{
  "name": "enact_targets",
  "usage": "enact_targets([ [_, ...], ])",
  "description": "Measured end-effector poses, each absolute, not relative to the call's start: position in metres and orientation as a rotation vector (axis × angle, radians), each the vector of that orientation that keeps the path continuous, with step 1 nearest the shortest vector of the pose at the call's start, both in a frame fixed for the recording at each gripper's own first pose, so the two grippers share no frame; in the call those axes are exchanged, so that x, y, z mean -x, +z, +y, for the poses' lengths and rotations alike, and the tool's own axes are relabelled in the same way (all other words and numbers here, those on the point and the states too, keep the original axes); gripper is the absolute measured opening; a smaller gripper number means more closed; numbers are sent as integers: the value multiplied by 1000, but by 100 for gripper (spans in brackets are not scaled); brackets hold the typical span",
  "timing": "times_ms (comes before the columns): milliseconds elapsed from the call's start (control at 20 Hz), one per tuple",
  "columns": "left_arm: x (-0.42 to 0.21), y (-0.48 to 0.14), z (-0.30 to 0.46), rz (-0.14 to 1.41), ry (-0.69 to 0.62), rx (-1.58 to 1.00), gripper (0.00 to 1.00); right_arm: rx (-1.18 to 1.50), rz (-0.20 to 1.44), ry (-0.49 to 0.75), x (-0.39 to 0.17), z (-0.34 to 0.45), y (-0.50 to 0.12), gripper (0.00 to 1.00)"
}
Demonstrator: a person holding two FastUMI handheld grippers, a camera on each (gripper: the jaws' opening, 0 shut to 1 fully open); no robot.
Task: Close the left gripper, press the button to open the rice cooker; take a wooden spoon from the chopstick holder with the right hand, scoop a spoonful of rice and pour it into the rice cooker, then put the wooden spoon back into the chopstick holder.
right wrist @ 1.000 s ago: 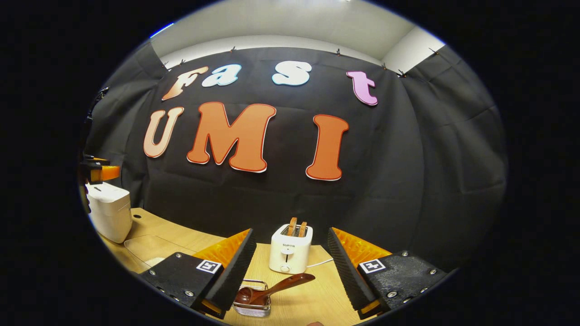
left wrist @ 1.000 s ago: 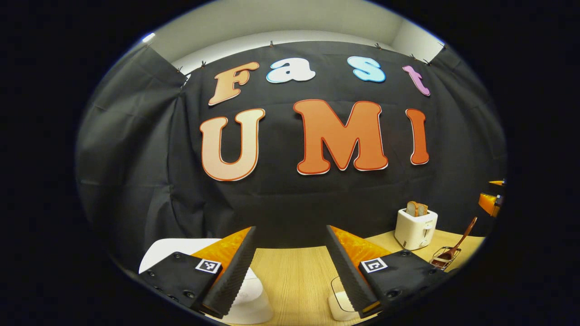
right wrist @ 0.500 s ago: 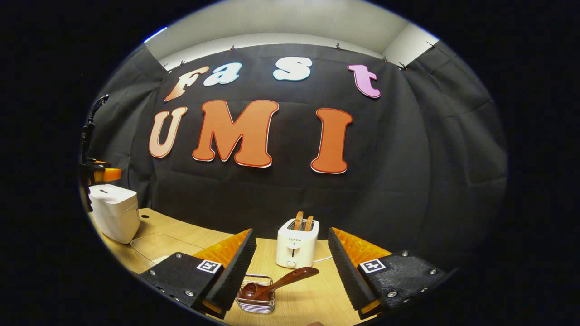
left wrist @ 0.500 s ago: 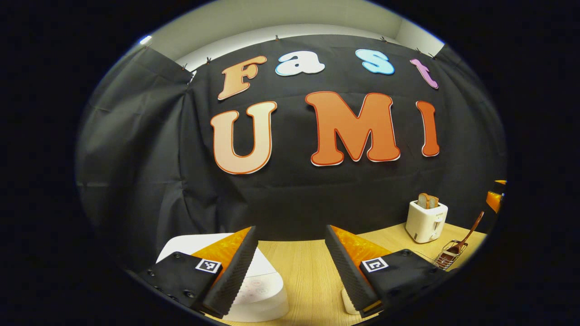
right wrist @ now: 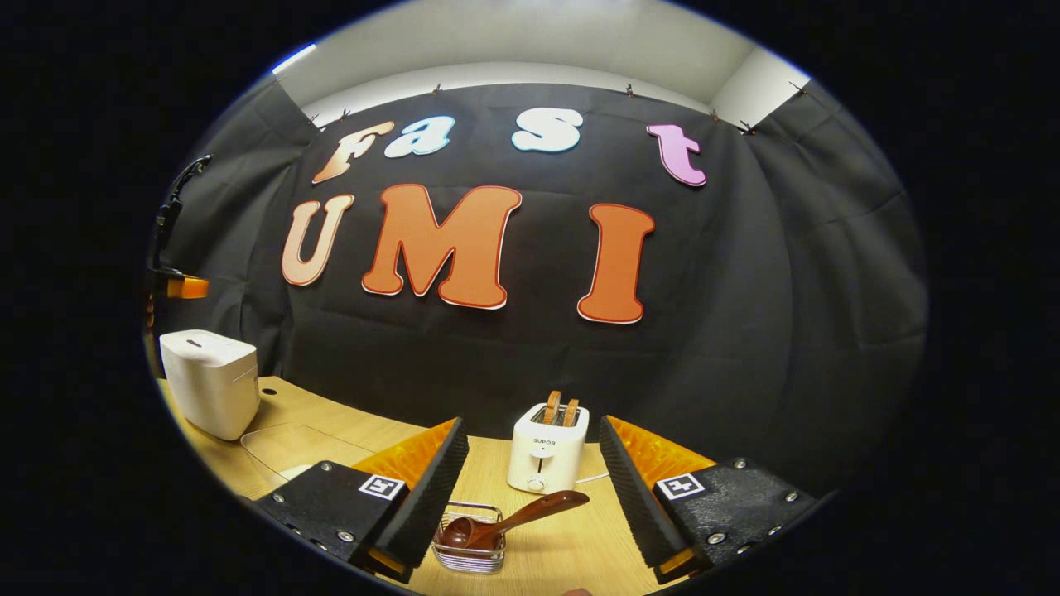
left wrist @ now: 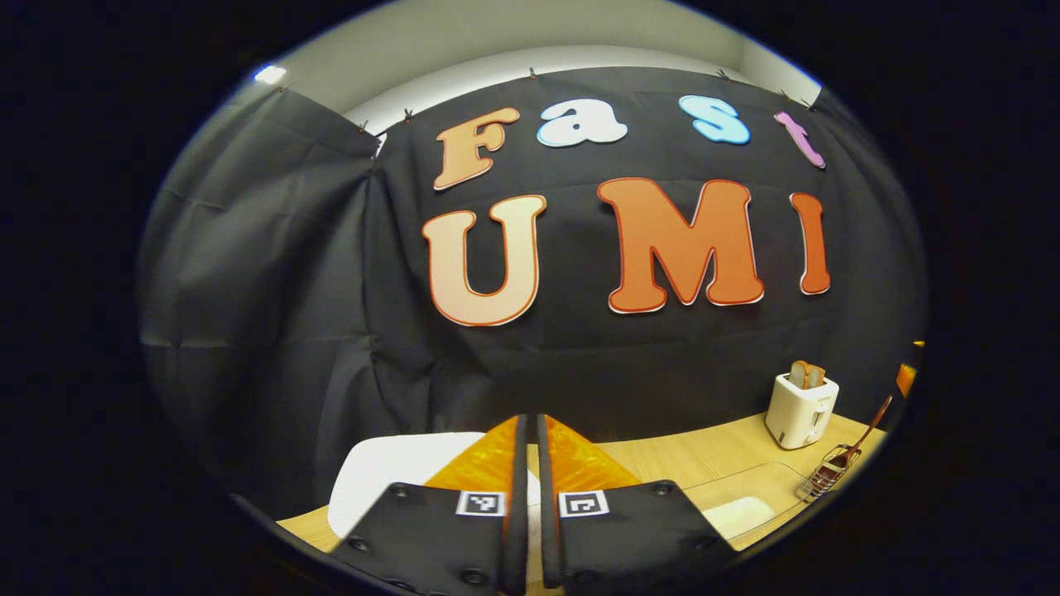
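In the left gripper view my left gripper point(left wrist: 530, 426) is shut with nothing between its fingers, and it hovers over the white rice cooker point(left wrist: 389, 472), whose lid is down. The right gripper view shows that rice cooker point(right wrist: 211, 381) at the far left, with the left gripper point(right wrist: 186, 287) above it. My right gripper point(right wrist: 530, 497) is open and empty. Just ahead of its fingers, a wooden spoon point(right wrist: 517, 521) lies tilted in the wire chopstick holder point(right wrist: 470, 550). The holder point(left wrist: 824, 478) and spoon point(left wrist: 865, 434) also appear far right in the left gripper view.
A white toaster point(right wrist: 548, 451) with bread slices stands behind the holder, its cord trailing to the right. A clear container point(right wrist: 290, 447) lies on the wooden table point(right wrist: 571, 546) between cooker and holder; in the left gripper view this container point(left wrist: 745, 513) holds something white.
The left gripper's fingers have gone from wide open to shut, and it has moved over the rice cooker. The right gripper has stayed open and barely moved.
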State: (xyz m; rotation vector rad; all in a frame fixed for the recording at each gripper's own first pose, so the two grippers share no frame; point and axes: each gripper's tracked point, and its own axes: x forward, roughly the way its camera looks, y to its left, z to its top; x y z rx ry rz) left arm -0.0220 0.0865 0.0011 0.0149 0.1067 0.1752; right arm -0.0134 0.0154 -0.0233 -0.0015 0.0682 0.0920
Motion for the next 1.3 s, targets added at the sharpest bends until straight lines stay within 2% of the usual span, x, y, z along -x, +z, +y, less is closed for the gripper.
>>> enact_targets([
  [50, 25, 5, 91, 105, 186, -2, 4, 2, 73, 95, 14, 16, -25, 95],
  [500, 23, -9, 150, 262, 307, 32, 4, 22, 101, 79, 17, 8, -34, 95],
  [1100, 23, -125, 169, 601, 325, 165, 4, -24, 139, 45, 21, -15, -55, 95],
  [1300, 20, -125, 171, 602, 348, 269, 4, -56, 177, 52, 22, -15, -72, 95],
])
